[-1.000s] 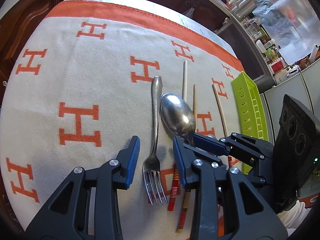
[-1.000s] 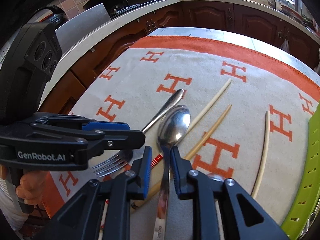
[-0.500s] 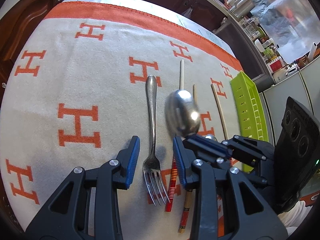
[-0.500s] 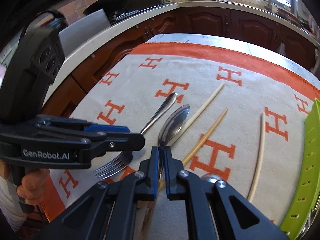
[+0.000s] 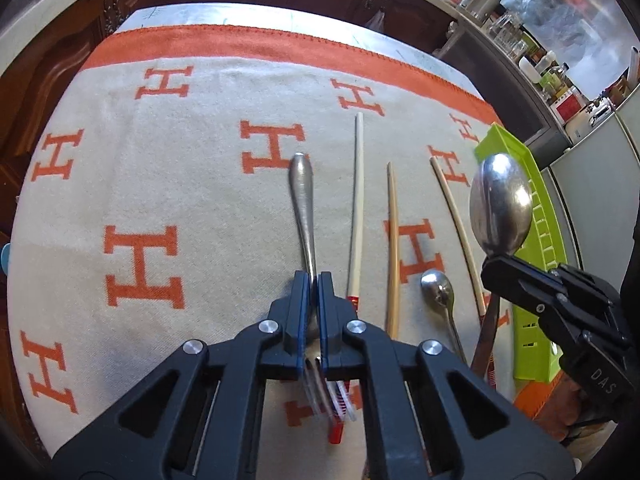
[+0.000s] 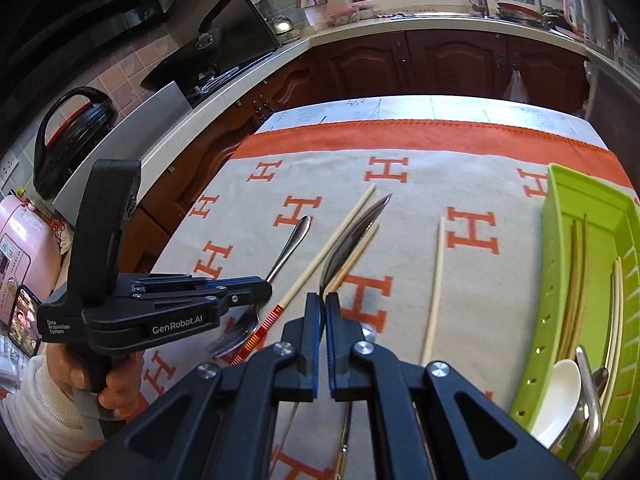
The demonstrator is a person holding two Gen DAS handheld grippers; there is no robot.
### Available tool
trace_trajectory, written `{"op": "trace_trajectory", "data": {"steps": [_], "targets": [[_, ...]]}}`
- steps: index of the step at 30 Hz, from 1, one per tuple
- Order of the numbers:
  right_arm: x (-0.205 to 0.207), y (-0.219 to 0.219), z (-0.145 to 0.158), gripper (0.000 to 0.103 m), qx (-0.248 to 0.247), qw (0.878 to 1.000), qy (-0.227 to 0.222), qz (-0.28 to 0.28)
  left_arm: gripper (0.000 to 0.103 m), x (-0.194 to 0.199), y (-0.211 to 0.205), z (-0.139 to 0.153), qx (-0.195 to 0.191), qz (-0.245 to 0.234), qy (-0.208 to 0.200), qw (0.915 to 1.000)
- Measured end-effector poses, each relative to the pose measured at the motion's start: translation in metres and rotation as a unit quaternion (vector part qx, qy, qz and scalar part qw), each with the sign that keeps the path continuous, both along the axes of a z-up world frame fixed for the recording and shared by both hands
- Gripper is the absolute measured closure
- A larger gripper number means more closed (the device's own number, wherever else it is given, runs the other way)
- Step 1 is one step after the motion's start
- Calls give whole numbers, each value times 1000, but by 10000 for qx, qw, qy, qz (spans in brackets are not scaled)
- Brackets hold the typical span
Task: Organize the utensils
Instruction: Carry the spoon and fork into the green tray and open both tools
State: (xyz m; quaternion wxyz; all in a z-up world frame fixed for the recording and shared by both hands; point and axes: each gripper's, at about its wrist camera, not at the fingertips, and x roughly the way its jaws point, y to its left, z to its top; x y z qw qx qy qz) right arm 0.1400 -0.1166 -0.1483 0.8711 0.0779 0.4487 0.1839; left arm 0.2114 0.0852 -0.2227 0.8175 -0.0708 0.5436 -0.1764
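A steel fork (image 5: 303, 200) lies lengthwise on the H-patterned cloth (image 5: 160, 184), and my left gripper (image 5: 313, 280) is shut on its neck just above the blurred tines. My right gripper (image 6: 324, 300) is shut on the stem of a large steel spoon (image 6: 352, 236), which shows edge-on and is held above the cloth. In the left wrist view that large spoon (image 5: 500, 208) hangs bowl-up at the right, in front of the green tray (image 5: 548, 248), with the right gripper (image 5: 494, 264) below it. The right wrist view shows the left gripper (image 6: 266, 288) over the fork (image 6: 294, 240).
On the cloth lie a white chopstick (image 5: 356, 200), a tan one (image 5: 393, 240), a pale one (image 5: 456, 216) and a small spoon (image 5: 438, 288). The green tray (image 6: 552, 240) at the right holds chopsticks, a white spoon (image 6: 560, 400) and metal utensils. Dark wooden cabinets ring the table.
My left jaws have closed onto the fork's neck. My right jaws closed on the large spoon and carried it up and to the right, uncovering a small spoon on the cloth.
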Motion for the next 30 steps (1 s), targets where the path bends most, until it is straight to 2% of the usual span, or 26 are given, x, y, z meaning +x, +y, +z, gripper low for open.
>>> {"op": "trace_trajectory", "data": {"steps": [3, 11, 17, 24, 30], "targets": [[-5, -6, 3, 101, 97, 9999, 7, -59, 101, -5, -3, 5, 71, 7, -51, 10000], [-27, -32, 24, 101, 386, 9989, -96, -258, 101, -28, -3, 51, -401, 85, -227, 9989], [-43, -72, 40, 101, 565, 9970, -100, -511, 101, -46, -26, 91, -618, 78, -315, 9976], [-45, -141, 59, 100, 196, 9965, -190, -788, 101, -58, -98, 119, -641, -66, -336, 9974], [-27, -169, 35, 100, -404, 9971, 175, -623, 101, -62, -173, 116, -473, -358, -196, 9980]]}}
